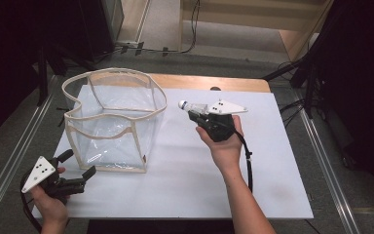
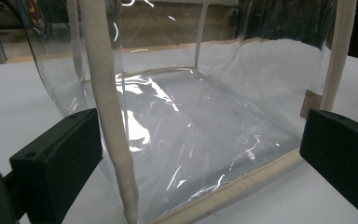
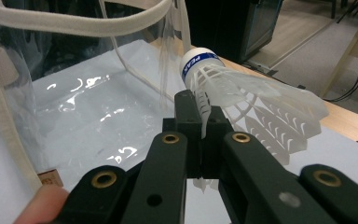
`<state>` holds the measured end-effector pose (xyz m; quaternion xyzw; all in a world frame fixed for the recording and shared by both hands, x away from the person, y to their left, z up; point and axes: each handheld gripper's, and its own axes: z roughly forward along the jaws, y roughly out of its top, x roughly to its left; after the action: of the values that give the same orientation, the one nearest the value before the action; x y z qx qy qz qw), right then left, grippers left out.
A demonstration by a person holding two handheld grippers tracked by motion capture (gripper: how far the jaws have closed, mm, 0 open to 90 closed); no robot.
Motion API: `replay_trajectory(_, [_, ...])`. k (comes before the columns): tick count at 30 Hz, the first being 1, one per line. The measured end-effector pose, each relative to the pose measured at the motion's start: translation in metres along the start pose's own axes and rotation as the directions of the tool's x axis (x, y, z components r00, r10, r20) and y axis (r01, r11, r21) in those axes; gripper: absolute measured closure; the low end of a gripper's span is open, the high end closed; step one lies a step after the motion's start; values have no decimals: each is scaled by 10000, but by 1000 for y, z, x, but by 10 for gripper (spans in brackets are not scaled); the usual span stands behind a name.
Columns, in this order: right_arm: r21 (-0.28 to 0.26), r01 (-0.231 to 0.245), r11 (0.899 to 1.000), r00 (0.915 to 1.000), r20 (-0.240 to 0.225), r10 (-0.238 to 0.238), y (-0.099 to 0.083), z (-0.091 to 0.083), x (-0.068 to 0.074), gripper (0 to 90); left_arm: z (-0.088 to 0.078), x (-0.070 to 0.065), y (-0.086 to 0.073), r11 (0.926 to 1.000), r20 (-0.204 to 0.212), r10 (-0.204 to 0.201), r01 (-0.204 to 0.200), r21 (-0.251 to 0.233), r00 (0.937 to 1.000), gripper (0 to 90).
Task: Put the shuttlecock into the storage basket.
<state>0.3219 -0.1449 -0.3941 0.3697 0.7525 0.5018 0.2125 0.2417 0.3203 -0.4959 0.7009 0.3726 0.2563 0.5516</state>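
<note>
The right tongs (image 1: 193, 113) are clenched on a white plastic shuttlecock (image 3: 242, 100), gripping its thin latticed skirt with the blue-banded cork nose pointing away from the hand, toward the clear bag (image 1: 114, 119). The shuttlecock sits lifted off the tabletop (image 1: 185, 180), near the bag's beige-trimmed rim and just outside it.

As a judgement: the shuttlecock is very light and its skirt is thin and springy, so a hard squeeze could bend the ribs, while a loose one could let it twist or slip. The firmer hold would be lower on the skirt near the cork, where the ribs gather. The bag looks soft and floppy, its clear walls sagging between the fabric edging, so the rim may fold inward if nudged.

The left tongs (image 1: 75, 168) are released, the 2 jaws standing wide apart on either side of the bag's near bottom corner without pressing it.

Beyond the right tongs the bag mouth stands open and wide, with free room above it. To that gripper's outer side the tabletop is bare up to its edge.
</note>
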Motion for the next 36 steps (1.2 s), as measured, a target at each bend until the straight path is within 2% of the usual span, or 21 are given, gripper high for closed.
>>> replay_trajectory(4, [-21, 33, 10000, 10000, 23, -33, 2, 0, 0, 877, 0, 0, 0, 10000, -2, 29, -29, 8, 10000, 0])
replay_trajectory(8, [-124, -178, 9998, 9998, -1, 178, 3, -1, -1, 877, 1, -1, 0, 10000, -52, 28, -27, 53, 10000, 0])
replay_trajectory(10, [-133, 19, 9999, 10000, 58, -18, 6, -2, 1, 877, 0, -1, 0, 10000, -1, 27, -27, 19, 10000, 0])
replay_trajectory(19, [-359, 15, 9994, 10000, 56, -13, 13, -10, 2, 878, 1, -1, 0, 9999, -49, 78, -78, 86, 10000, 0])
replay_trajectory(21, [-383, 142, 9992, 9999, 42, -140, 16, -10, 5, 878, 1, -1, 0, 9999, -42, 77, -77, 91, 10000, 0])
replay_trajectory(23, [-453, 245, 9987, 9997, 18, -244, 19, -10, 6, 877, 1, -1, 0, 10000, -61, 40, -40, 63, 10000, 0])
replay_trajectory(26, [-565, 104, 9983, 9998, -177, -114, 22, -10, 9, 878, 2, -1, 0, 9998, -104, 124, -123, 129, 9999, 0])
replay_trajectory(30, [-632, 343, 9974, 9992, -197, -356, 27, -8, 15, 878, 1, -1, 0, 10000, -69, 52, -52, 62, 10000, 0])
replay_trajectory(36, [-667, 325, 9972, 9991, -253, -342, 30, -5, 17, 878, 1, 0, 0, 10000, -28, 0, 0, 23, 10000, 0])
